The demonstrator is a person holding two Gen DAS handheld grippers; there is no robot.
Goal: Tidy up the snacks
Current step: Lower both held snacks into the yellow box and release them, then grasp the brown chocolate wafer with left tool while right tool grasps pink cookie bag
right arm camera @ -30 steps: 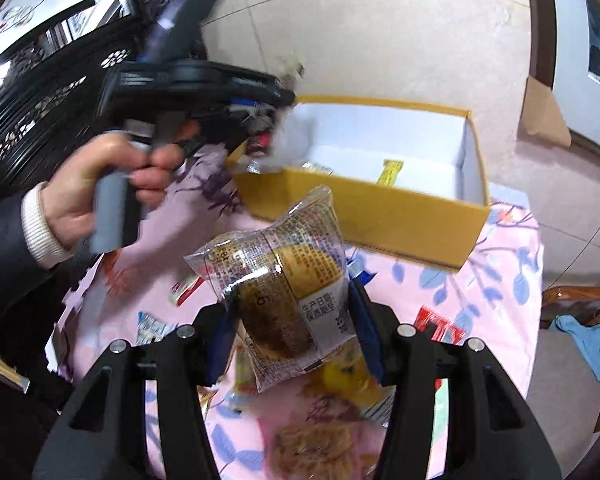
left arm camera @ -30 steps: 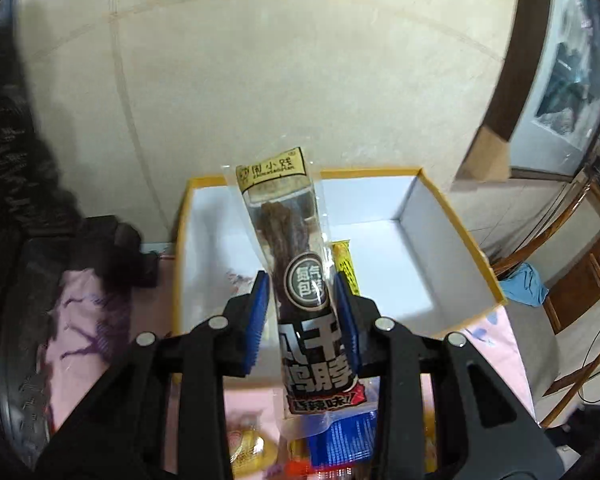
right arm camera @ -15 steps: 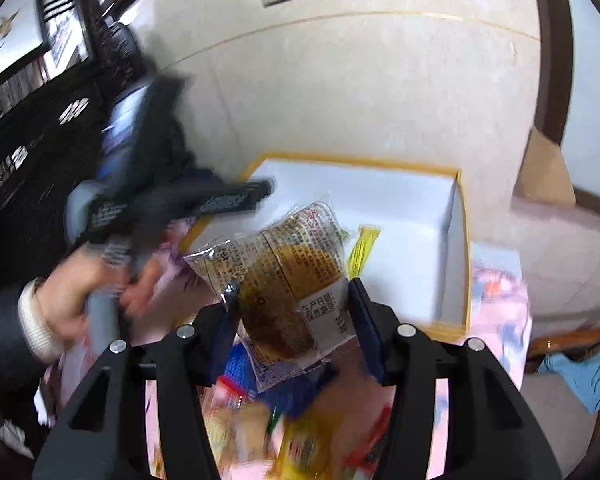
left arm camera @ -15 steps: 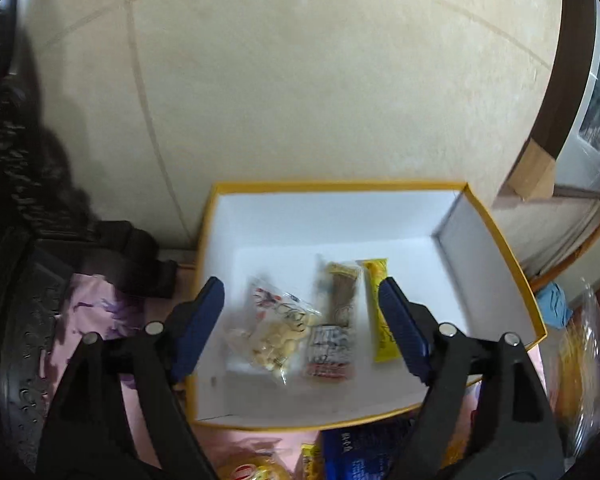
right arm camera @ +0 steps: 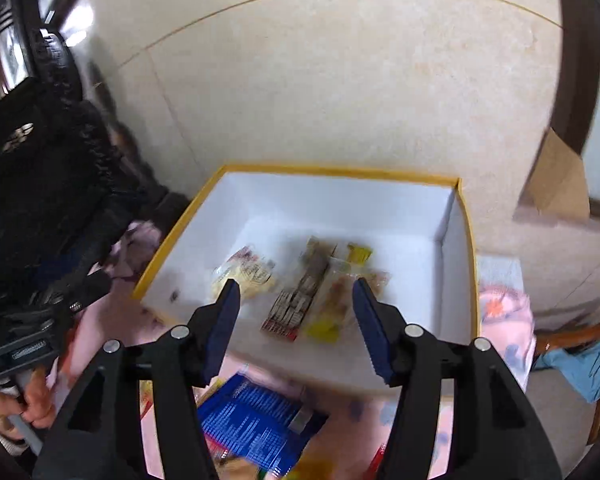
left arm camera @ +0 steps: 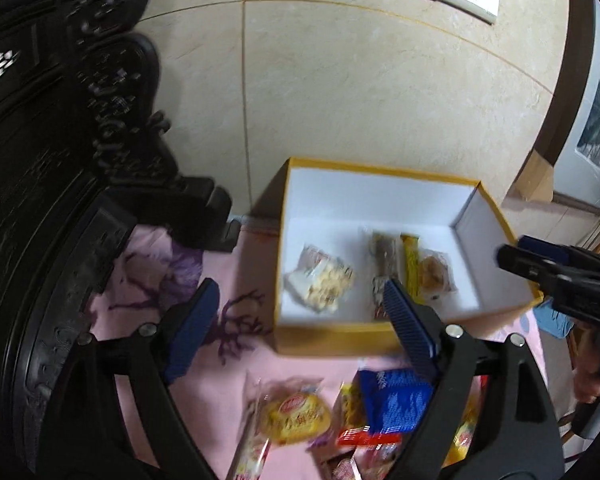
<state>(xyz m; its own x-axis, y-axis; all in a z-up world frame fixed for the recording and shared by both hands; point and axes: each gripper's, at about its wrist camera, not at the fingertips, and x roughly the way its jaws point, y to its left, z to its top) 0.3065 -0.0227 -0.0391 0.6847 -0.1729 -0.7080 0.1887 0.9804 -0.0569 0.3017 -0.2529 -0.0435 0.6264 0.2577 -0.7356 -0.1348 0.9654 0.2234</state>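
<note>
Inside the box (right arm camera: 452, 264), both released snacks (right arm camera: 300, 292) now lie; each gripper empty.

Both cams sat on the wrists, each looking fwd and steeply down past its own blue-padded fingers. Left wrist view looked from the near-left, close over the pink-clothed worktop (left arm camera: 236, 364), toward the yellow box (left arm camera: 340, 338) against the tiled wall (left arm camera: 340, 92); the right hand-held gripper (left arm camera: 540, 256) poked in at its right edge. Right wrist view hung nearer, almost over the box's front rim, w/ the left hand (right arm camera: 28, 404) at lower left. Shared: box interior, wall, blue packet (right arm camera: 252, 420) on the cloth.
</note>
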